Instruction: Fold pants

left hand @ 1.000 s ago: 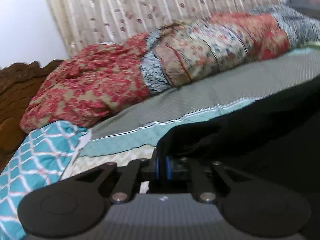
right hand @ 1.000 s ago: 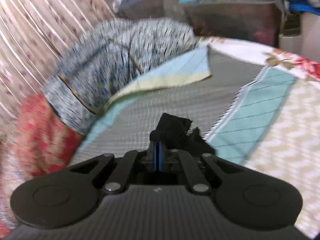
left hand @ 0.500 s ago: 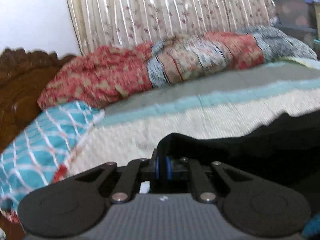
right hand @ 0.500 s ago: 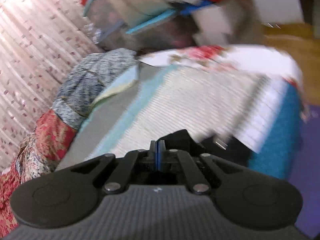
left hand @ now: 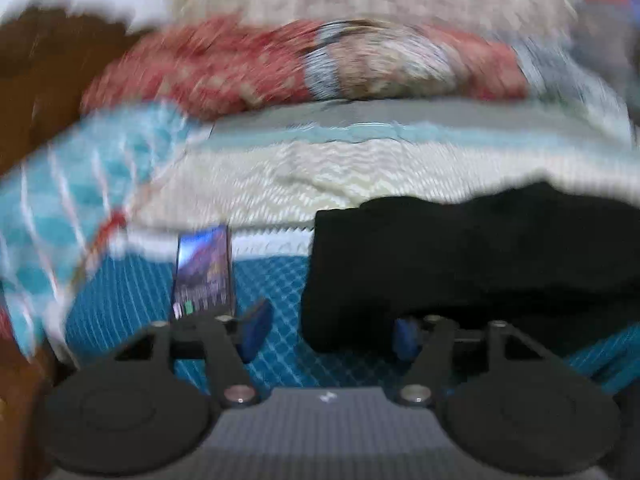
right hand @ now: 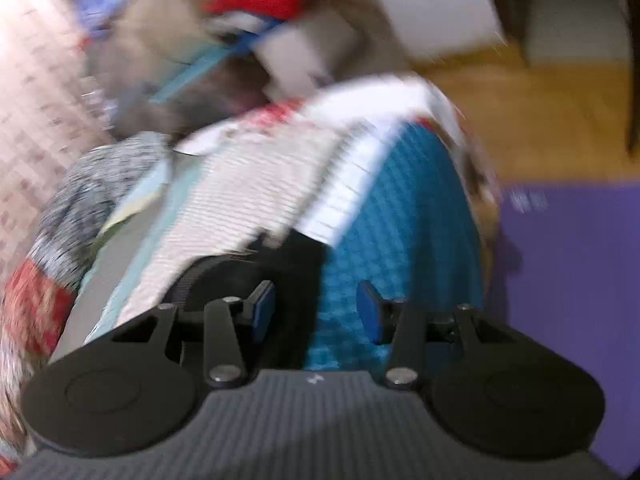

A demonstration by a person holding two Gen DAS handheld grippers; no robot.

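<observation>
Left gripper (left hand: 326, 330): jaws standing wide, holding nothing; pants edge is sitting between the blue pads (left hand: 254, 330), no clamp.
Right gripper (right hand: 316, 312): jaws also wide, empty; pants showing just past its left pad.
Pants (left hand: 460, 256): black, lying bunched on the bed (left hand: 340, 176) near its front edge, partly draping onto the blue quilted side. Both views are blurring, so layer count is unclear.
Handling: looking soft, limp and light; likely sagging and sliding when lifted, nothing fragile.
Grip: judging a hem or waistband best, one gripper per corner, pinching all layers.
Risk: phone (left hand: 204, 272) is lying just left of the pants; dragging cloth could be snagging it.
</observation>
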